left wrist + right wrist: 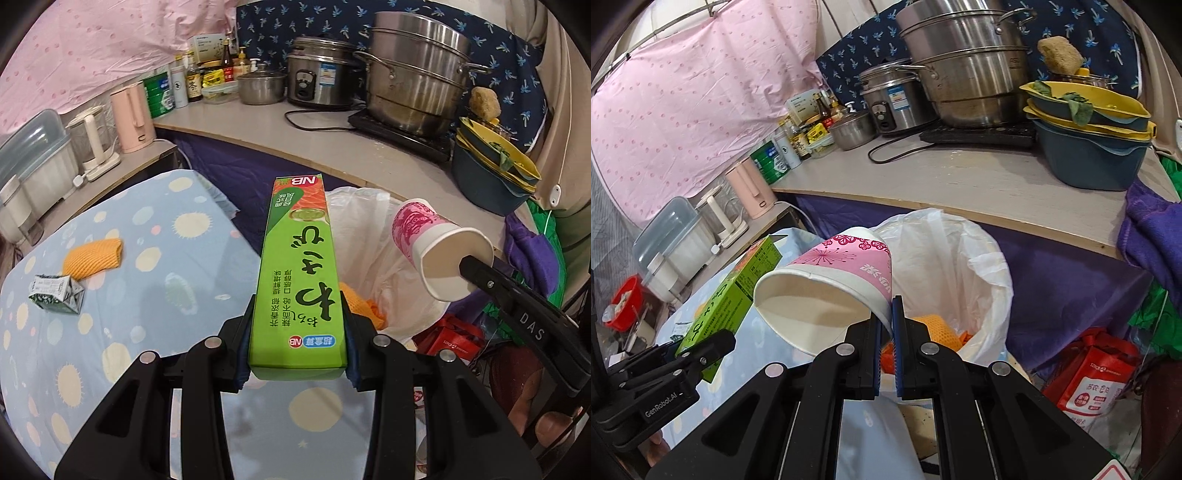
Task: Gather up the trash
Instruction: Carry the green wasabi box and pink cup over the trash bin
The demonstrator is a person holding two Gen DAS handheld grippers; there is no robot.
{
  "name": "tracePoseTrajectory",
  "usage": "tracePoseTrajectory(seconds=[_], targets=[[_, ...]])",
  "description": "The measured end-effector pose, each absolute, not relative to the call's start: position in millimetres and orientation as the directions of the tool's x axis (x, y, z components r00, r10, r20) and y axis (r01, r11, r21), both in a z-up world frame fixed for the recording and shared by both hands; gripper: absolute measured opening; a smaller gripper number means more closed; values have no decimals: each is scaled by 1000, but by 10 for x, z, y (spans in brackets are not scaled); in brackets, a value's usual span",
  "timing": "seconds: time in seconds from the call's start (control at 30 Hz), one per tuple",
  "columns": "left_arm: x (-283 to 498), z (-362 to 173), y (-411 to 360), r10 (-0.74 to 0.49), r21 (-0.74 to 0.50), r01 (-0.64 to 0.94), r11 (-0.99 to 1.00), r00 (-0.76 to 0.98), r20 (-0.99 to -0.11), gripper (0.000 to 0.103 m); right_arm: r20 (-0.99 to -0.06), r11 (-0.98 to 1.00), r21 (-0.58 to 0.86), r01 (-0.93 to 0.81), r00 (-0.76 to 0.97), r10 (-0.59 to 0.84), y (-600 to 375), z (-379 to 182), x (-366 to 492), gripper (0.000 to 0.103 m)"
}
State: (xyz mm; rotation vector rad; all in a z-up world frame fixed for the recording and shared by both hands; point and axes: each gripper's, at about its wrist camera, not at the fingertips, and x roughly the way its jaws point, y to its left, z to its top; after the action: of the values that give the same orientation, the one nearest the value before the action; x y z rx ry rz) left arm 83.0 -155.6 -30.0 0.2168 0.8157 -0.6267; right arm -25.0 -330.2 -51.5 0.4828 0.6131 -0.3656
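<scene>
My left gripper [298, 341] is shut on a long green wasabi box [299, 273] and holds it above the table edge, pointing toward the white trash bag [364, 221]. My right gripper [891, 319] is shut on the rim of a pink and white paper cup [831, 284], tilted on its side over the trash bag [960, 254]. The cup also shows in the left wrist view [439, 243], and the green box in the right wrist view [735, 291]. Orange foam netting [934, 325] lies inside the bag.
On the blue spotted tablecloth [92, 332] lie an orange foam net [92, 256] and a crushed small carton [57, 293]. A counter [332, 136] behind holds pots, a rice cooker, bottles and stacked basins. A red bag [1089, 376] sits on the floor at right.
</scene>
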Motion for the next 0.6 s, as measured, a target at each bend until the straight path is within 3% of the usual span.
tracePoseTrajectory(seconds=[0.6], targets=[[917, -314, -2154, -440, -38, 643, 765, 478, -760, 37, -665, 800, 305, 517, 717, -210, -3655, -583, -57, 5]])
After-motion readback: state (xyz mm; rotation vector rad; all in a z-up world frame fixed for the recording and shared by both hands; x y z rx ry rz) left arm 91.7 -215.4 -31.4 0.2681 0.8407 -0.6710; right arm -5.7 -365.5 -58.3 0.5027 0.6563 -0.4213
